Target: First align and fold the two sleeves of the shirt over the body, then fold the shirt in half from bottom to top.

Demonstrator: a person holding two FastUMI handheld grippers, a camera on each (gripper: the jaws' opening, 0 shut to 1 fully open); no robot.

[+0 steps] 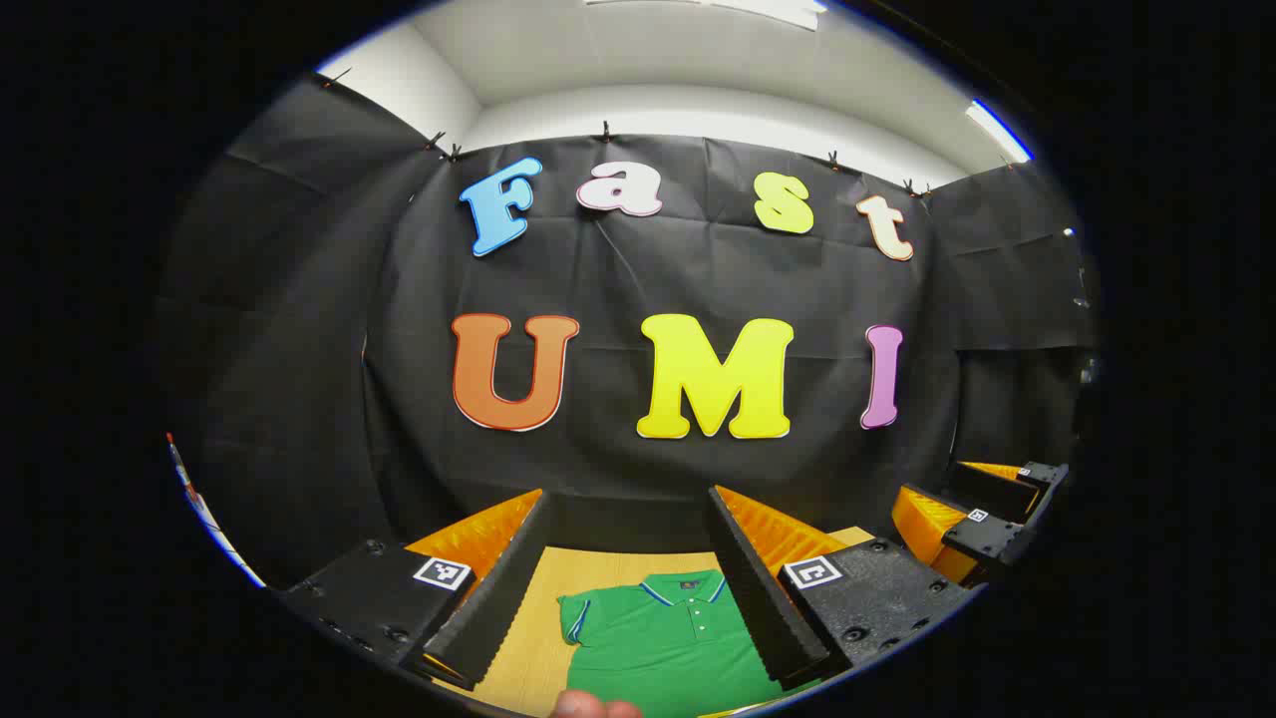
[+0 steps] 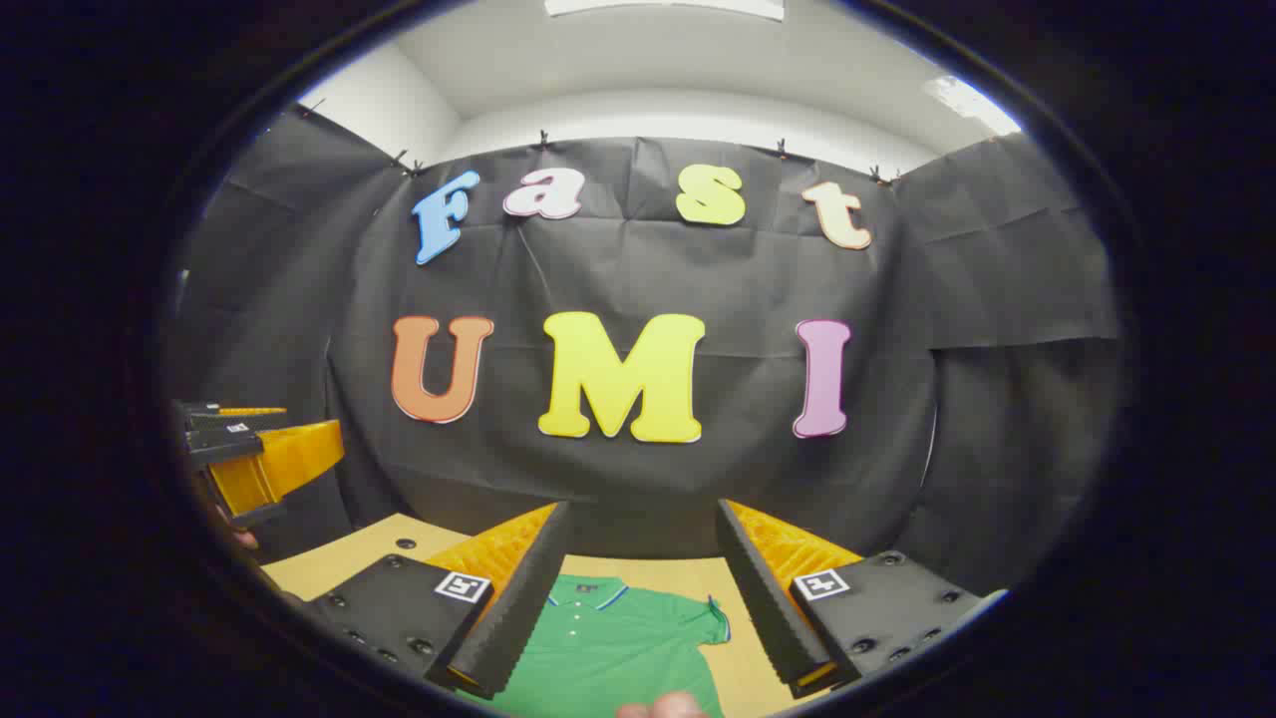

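Left gripper view: left gripper (image 1: 628, 558) spread wide, holding nothing. One green shirt (image 1: 668, 643) flat on the table (image 1: 518, 658) at 6 o'clock; sleeve (image 1: 576, 616) at 7.

Right gripper view: right gripper (image 2: 638, 558) likewise wide, empty; sleeve (image 2: 710, 620) at 5. Two sleeves unfolded, so I judge step one unstarted. Next: descend, pinch sleeves.

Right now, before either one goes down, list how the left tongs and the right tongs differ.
The left tongs frame the collar and one flat sleeve of the green shirt; the right tongs frame the collar and the opposite sleeve. The collar lies toward the right of the left tongs' gap, and toward the left of the right tongs' gap. Shared: both are open, hold nothing and hang above the shirt.
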